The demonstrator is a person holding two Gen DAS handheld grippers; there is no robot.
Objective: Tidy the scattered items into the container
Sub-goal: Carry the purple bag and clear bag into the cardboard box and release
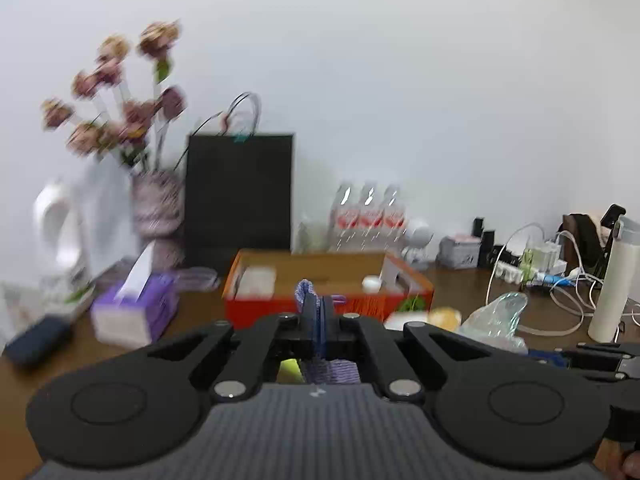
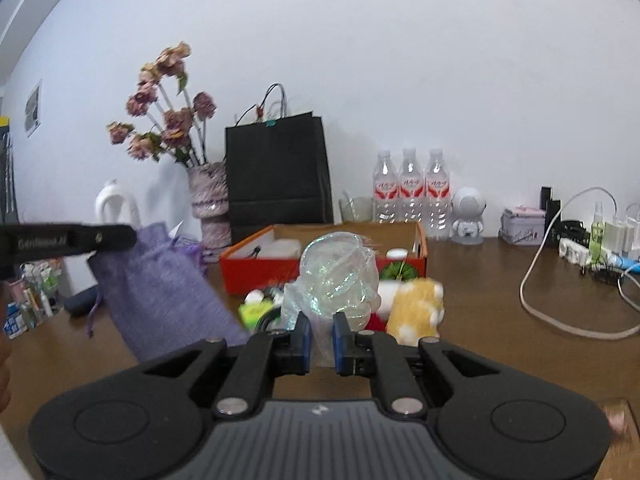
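Both jaws are shut tight on things. Left gripper [image 1: 317, 312] pinches the top of a purple cloth bag [image 2: 160, 284], which hangs in the air above the brown table [image 2: 480, 312], left of the orange box [image 2: 256, 276]. Right gripper [image 2: 321, 338] squeezes a shiny clear plastic bag [image 2: 340, 276], held up just in front of that box. Behind both stands a black paper bag [image 2: 280, 172] by the wall. Near the box lie a yellow fluffy toy [image 2: 418, 308] and a small green thing [image 2: 254, 312], too blurry to name.
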